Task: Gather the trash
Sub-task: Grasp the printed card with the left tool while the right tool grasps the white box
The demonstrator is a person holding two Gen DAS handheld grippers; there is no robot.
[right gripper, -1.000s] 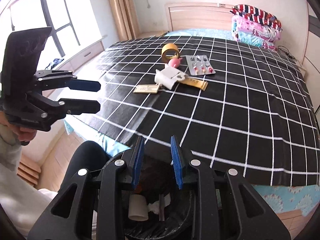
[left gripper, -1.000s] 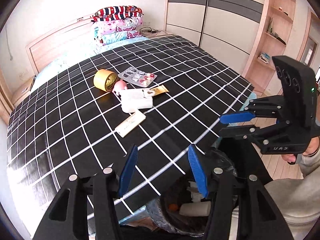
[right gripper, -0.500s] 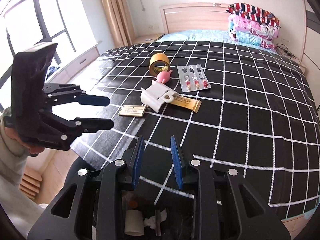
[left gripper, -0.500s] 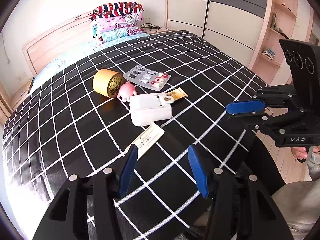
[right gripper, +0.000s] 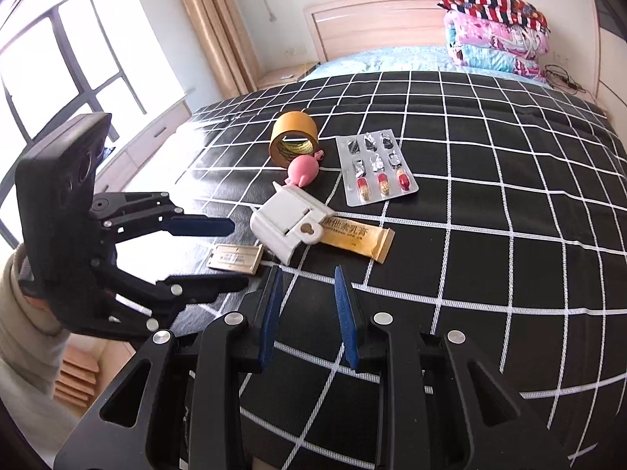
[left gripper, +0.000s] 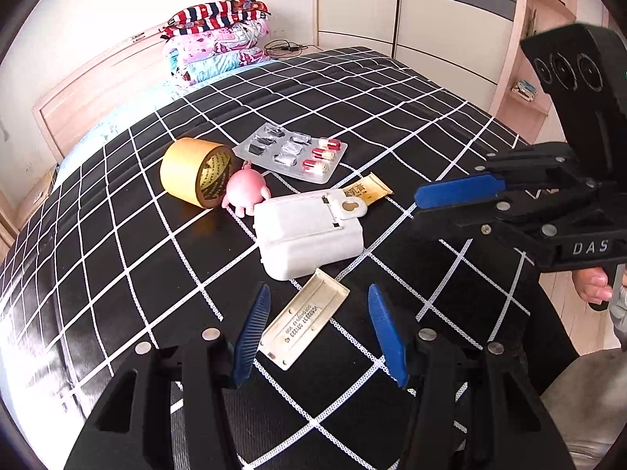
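Several items lie on the black checked bed cover [left gripper: 117, 235]: a cream flat plastic cover [left gripper: 303, 323] [right gripper: 234, 258], a white plastic box [left gripper: 309, 231] [right gripper: 288, 221], a yellow sachet [left gripper: 366, 190] [right gripper: 358, 239], a pill blister [left gripper: 292, 150] [right gripper: 374, 168], a pink toy [left gripper: 247, 188] [right gripper: 302, 170] and a yellow tape roll [left gripper: 194, 170] [right gripper: 293, 137]. My left gripper [left gripper: 319, 329] is open and empty, its fingers either side of the cream cover. My right gripper [right gripper: 307, 313] is open and empty, just short of the white box.
Folded quilts [left gripper: 219, 47] [right gripper: 495, 29] are stacked at the wooden headboard [right gripper: 372, 19]. Wardrobe doors [left gripper: 411, 11] and shelves stand past the bed's right side. A window [right gripper: 58, 58] and low cabinets are on the left.
Both grippers have moved forward from above the trash bin at the bed's edge to over the bed. The bin has left both views. The items now appear much closer.
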